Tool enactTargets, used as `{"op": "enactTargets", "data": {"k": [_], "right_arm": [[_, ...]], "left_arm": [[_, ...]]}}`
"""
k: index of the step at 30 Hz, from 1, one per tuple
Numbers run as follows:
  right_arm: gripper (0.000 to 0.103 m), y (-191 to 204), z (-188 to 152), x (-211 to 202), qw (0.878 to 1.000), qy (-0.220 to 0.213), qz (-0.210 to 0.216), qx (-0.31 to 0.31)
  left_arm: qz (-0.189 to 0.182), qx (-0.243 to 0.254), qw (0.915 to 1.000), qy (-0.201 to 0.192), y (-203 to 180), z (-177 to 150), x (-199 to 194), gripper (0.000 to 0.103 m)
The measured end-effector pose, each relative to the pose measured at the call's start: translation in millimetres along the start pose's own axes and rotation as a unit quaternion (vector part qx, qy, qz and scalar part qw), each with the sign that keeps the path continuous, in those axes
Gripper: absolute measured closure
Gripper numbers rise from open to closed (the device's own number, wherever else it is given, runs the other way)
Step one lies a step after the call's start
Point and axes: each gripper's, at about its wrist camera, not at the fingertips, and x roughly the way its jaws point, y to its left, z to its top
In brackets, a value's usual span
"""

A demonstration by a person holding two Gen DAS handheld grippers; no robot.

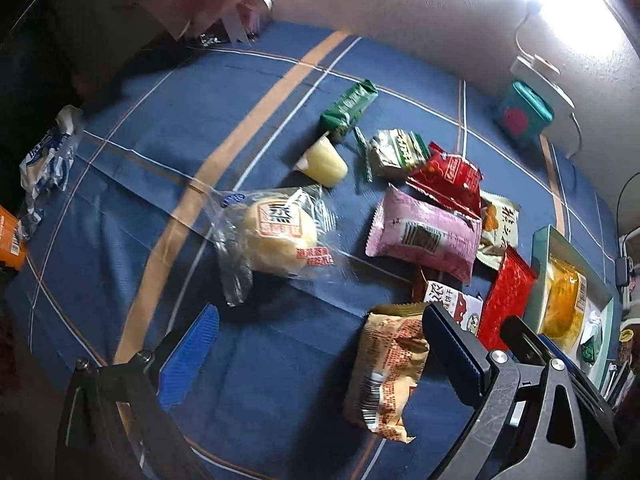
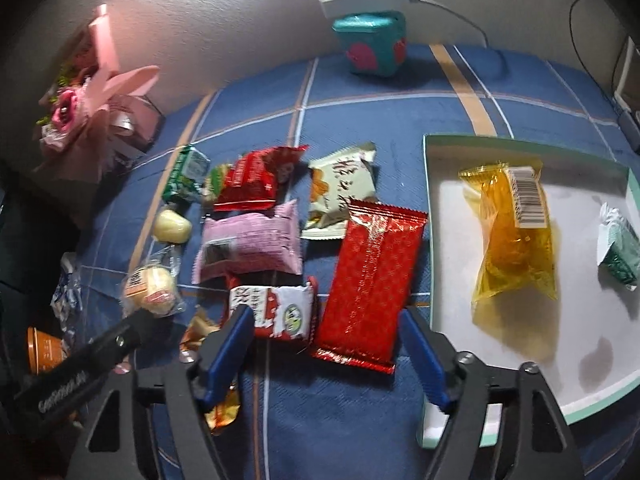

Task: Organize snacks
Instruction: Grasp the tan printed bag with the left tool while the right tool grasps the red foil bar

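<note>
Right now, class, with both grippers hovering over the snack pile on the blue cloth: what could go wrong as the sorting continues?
1. The right gripper straddles the long red foil packet, which overlaps the red-and-white biscuit packet; closing may pinch or drag both.
2. The left gripper hangs close to the right gripper; they could collide.
3. The crinkled tan wrapper lies against the left gripper's finger and may get pushed aside.

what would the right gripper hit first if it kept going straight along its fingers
Most likely the long red wrapper, whose near end lies between the fingers of the open right gripper. Its left edge overlaps the red-and-white packet. Depth is hard to judge.
</note>
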Motion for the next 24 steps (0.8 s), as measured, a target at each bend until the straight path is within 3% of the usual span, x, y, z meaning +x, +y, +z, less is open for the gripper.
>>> {"op": "enactTargets", "data": {"k": [4, 11, 22, 24], "right_arm": [[0.042, -7, 2, 16, 1.000, 0.017, -0.006, 0.009], [0.045, -12, 3, 32, 0.999, 0.031, -0.012, 0.014], [0.049, -7, 5, 41, 0.999, 0.023, -0.048, -0.009], [0.049, -7, 5, 41, 0.998, 0.021, -0.050, -0.012]], "left_arm": [[-0.003, 0.006, 0.9999, 0.008, -7, -2, 5, 0.002], [-0.027, 0.017, 0.9989, 0.034, -19, -5, 17, 0.005], [-0.033, 0.025, 0.9954, 0.087, -32, -18, 47, 0.029], [-0.041, 0.022, 0.9943, 0.096, -34, -21, 52, 0.048]]}}
